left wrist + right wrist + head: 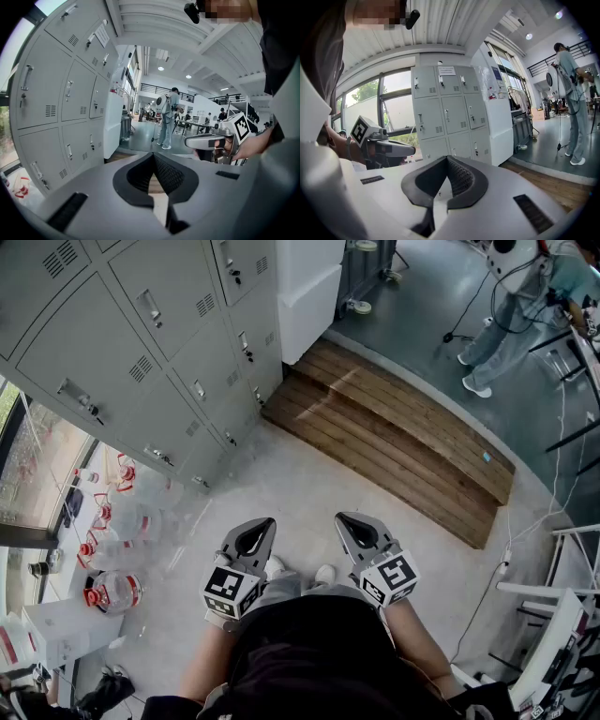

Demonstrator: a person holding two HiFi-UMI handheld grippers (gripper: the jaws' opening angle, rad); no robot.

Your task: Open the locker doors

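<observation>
1. Nearest: the wearer's black top, with both forearms running out to the tools, which are held side by side low in front of the body.
2. left tool: jaws clenched, tips meeting, nothing between them.
3. right tool: same state, jaws clenched tight and empty. The two tools are near each other but not touching.
4. Just by the tools: the toes of two light shoes on the pale floor.
5. On the floor, left of the left tool: a cluster of clear water bottles with red labels, and a white box beside them.
6. lockers: a grey bank ahead and to the left of both tools, well apart from them with bare floor between. Neither tool touches a door or handle. Every door in view sits flush and closed.
7. Right gripper view: the locker bank stands roughly straight out past the jaw tips. Left gripper view: the bank runs along the left side, with the tool aimed past it down the room.
8. At the far end of the lockers: a white cabinet just beside the bank. A wooden platform lies on the floor in front of it, ahead of the right tool.
9. Farthest: a person in light clothes standing on the dark floor beyond the platform.
</observation>
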